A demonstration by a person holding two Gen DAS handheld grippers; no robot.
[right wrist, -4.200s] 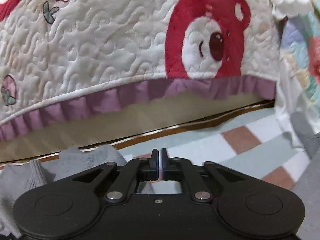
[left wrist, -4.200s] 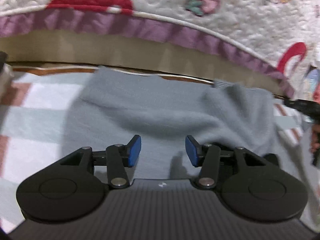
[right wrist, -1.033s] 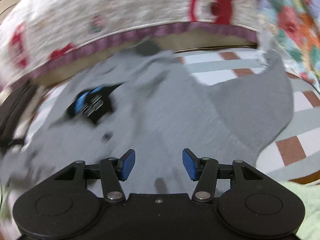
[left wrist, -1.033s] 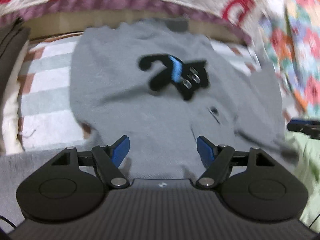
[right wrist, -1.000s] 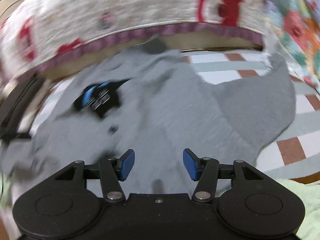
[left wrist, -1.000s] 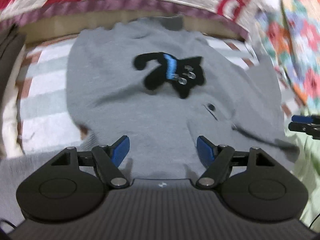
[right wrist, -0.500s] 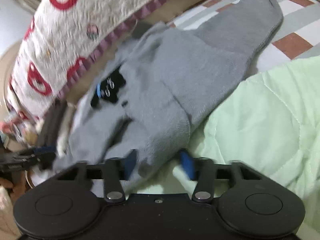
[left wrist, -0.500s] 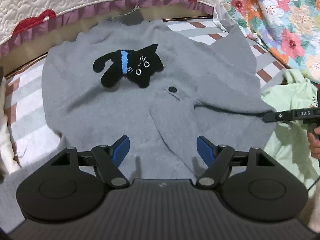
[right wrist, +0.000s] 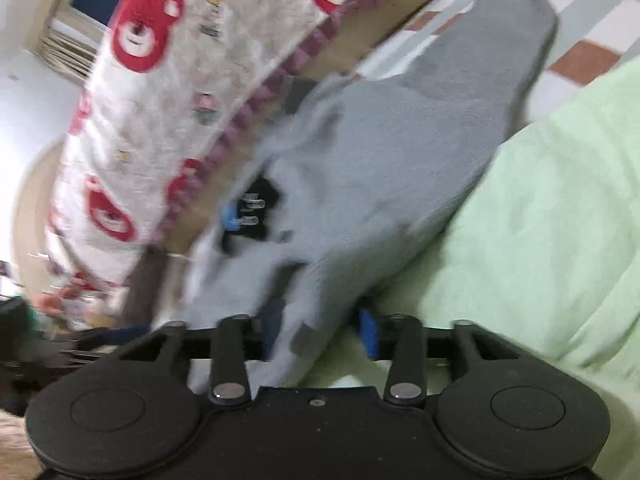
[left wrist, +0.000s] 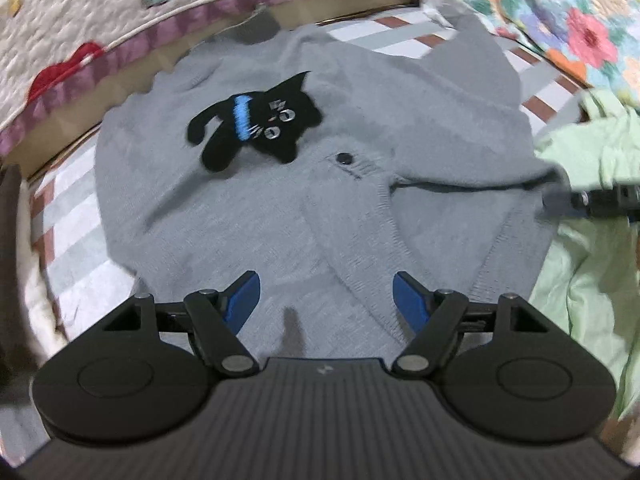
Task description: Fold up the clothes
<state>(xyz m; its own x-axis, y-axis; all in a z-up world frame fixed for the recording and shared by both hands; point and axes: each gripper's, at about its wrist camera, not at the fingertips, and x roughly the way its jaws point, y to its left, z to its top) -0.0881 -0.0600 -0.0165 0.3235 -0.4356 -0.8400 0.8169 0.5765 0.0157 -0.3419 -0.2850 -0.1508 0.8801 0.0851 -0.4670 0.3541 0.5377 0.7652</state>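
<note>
A grey sweater (left wrist: pixel 240 208) with a black cat patch (left wrist: pixel 256 124) and a dark button (left wrist: pixel 343 157) lies spread flat on a checked sheet (left wrist: pixel 72 232). My left gripper (left wrist: pixel 325 298) hovers open over the sweater's near hem, blue pads wide apart with nothing between them. In the right wrist view the sweater (right wrist: pixel 400 152) runs away from me, its cat patch (right wrist: pixel 248 216) blurred. My right gripper (right wrist: pixel 320 330) is open, with the sweater's near edge lying between its fingers. From the left wrist view the right gripper (left wrist: pixel 550 202) shows at the sweater's right edge.
A pale green garment (right wrist: pixel 540 220) lies to the right of the sweater, partly under its edge. A white quilt with red bears (right wrist: pixel 180 100) borders the far side, and a floral quilt (left wrist: pixel 580 20) the far right. Dark and cream fabric (left wrist: pixel 36 300) lies at the left.
My right gripper has come in low at the sweater's right edge, and the fabric now sits between its fingers. The left gripper stays open and has shifted slightly over the hem.
</note>
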